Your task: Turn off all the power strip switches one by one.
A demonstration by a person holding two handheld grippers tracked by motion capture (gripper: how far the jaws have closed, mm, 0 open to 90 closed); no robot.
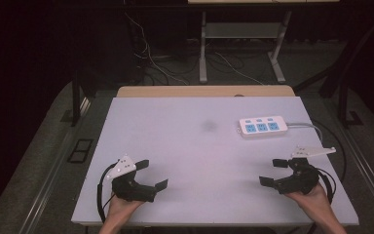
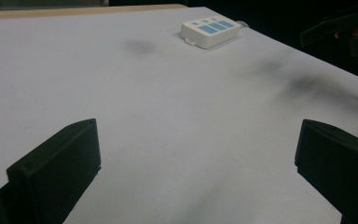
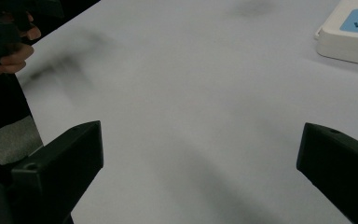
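Note:
A white power strip [image 1: 263, 126] with three blue socket faces lies at the table's back right, its cable running off to the right; it also appears as the power strip [image 2: 209, 31] and power strip [image 3: 352, 32]. My left gripper [image 1: 152, 174] rests near the front left of the white table [image 1: 195, 146], jaws wide apart, nothing between them. My right gripper [image 1: 274, 171] sits at the front right, also open and holding nothing. In the left gripper view the left gripper [image 2: 198, 158] frames bare tabletop. The right gripper [image 3: 200, 163] frames bare tabletop too.
A faint dark smudge [image 1: 208, 126] marks the table left of the power strip. A wooden strip [image 1: 204, 91] runs along the far edge. Beyond it stand metal desk legs [image 1: 203, 48] and loose cables [image 1: 151, 58] on the floor.

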